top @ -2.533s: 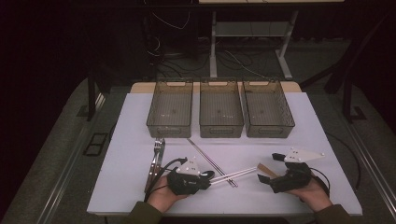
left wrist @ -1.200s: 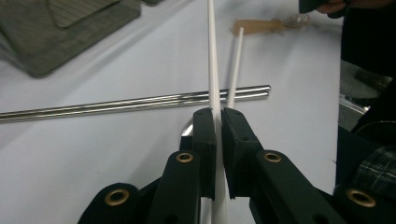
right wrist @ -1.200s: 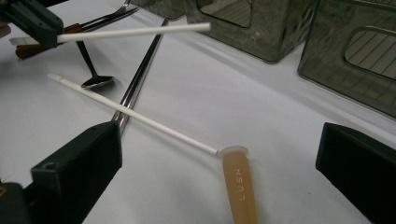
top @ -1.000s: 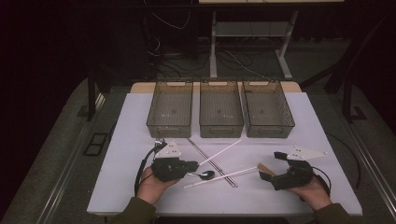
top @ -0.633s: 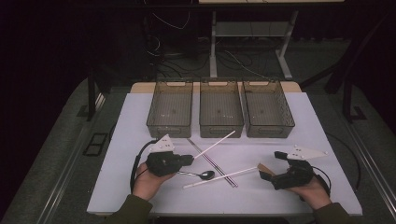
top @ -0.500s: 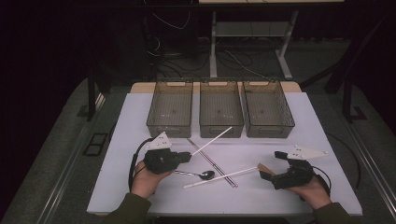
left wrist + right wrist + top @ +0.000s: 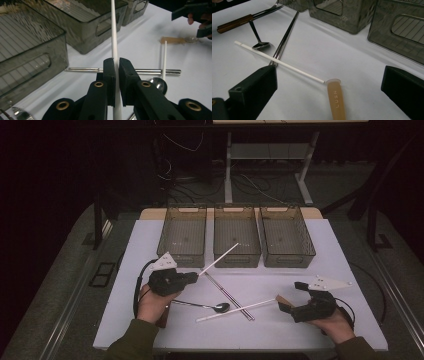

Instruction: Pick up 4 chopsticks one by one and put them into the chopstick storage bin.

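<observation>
High view | left gripper (image 7: 192, 276) clamps one white chopstick (image 7: 220, 258) at its near end | long axis slants up-right, tip over middle bin (image 7: 237, 238) front wall | right gripper (image 7: 287, 296) gapes, idle on surface (image 7: 280, 275), farther off

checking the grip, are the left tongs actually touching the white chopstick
Touching. The left gripper view shows the left tongs shut on the white chopstick, both pads pressed against its sides.
</observation>
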